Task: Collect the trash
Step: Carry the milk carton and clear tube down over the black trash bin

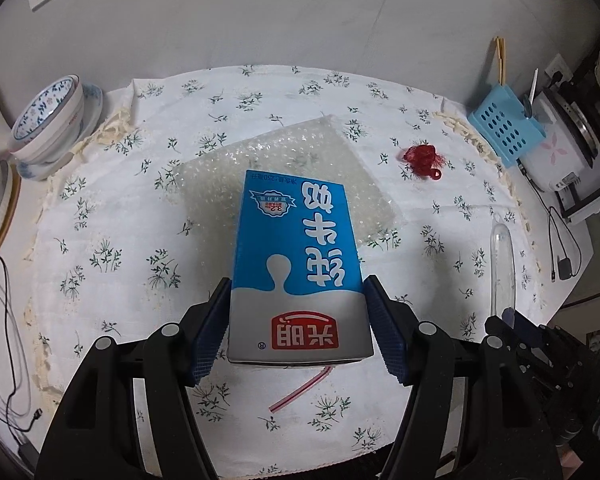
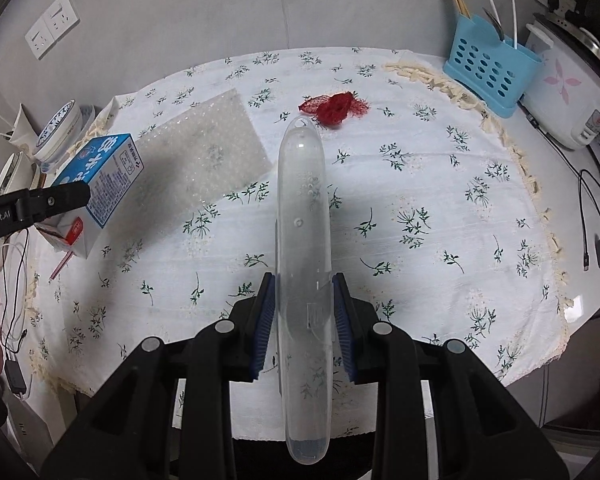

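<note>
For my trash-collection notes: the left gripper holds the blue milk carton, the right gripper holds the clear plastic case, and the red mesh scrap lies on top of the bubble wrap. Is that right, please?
Not quite. The red mesh scrap lies on the bare tablecloth, apart from the bubble wrap, as the right wrist view shows. The rest stands: the left gripper holds the blue milk carton, and the right gripper holds the clear plastic case.

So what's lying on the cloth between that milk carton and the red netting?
A sheet of clear bubble wrap, flat on the tablecloth. The right wrist view shows it best, with the milk carton on its left and the red netting on its right.
</note>
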`<action>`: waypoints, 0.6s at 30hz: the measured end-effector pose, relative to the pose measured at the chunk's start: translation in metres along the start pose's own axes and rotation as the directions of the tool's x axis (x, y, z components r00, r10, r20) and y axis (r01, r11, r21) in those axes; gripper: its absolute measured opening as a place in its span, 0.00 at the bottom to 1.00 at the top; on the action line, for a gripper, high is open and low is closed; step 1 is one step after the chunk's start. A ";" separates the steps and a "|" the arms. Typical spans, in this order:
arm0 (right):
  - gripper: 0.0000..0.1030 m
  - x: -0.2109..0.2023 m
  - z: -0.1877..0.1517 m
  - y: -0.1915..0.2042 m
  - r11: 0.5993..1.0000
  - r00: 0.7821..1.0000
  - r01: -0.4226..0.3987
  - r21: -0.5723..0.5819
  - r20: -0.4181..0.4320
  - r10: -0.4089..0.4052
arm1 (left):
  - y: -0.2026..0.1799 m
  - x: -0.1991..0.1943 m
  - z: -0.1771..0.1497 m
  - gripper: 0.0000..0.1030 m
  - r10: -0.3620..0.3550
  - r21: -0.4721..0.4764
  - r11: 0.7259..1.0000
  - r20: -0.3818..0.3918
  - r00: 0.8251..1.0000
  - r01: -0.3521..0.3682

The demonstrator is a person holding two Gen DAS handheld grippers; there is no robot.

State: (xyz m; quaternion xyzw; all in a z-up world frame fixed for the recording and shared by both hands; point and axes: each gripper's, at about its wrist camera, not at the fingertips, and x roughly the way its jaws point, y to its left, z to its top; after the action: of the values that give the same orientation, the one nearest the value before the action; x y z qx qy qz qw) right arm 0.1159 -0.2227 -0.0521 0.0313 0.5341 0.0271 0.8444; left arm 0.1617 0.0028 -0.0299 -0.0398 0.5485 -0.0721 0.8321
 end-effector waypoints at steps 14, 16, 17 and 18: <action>0.27 -0.035 -0.019 -0.015 1.000 0.998 -0.018 -0.001 0.059 0.018 | -0.028 -0.027 -0.042 0.62 -0.008 0.015 1.000 0.028 1.000 0.007; 0.27 -0.038 -0.023 -0.018 1.000 0.998 -0.021 -0.003 0.062 0.021 | -0.032 -0.030 -0.049 0.62 -0.008 0.017 1.000 0.029 1.000 0.007; 0.27 -0.040 -0.024 -0.019 1.000 0.998 -0.022 -0.004 0.062 0.022 | -0.034 -0.031 -0.052 0.62 -0.011 0.017 1.000 0.029 1.000 0.010; 0.27 -0.041 -0.026 -0.020 1.000 0.998 -0.023 -0.005 0.063 0.023 | -0.037 -0.032 -0.056 0.62 -0.011 0.017 1.000 0.029 1.000 0.011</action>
State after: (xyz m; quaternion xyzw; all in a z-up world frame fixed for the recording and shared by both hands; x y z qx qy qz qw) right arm 0.0753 -0.2454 -0.0281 0.0363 0.5067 0.0369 0.8606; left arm 0.0955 -0.0273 -0.0177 -0.0367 0.5356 -0.0809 0.8398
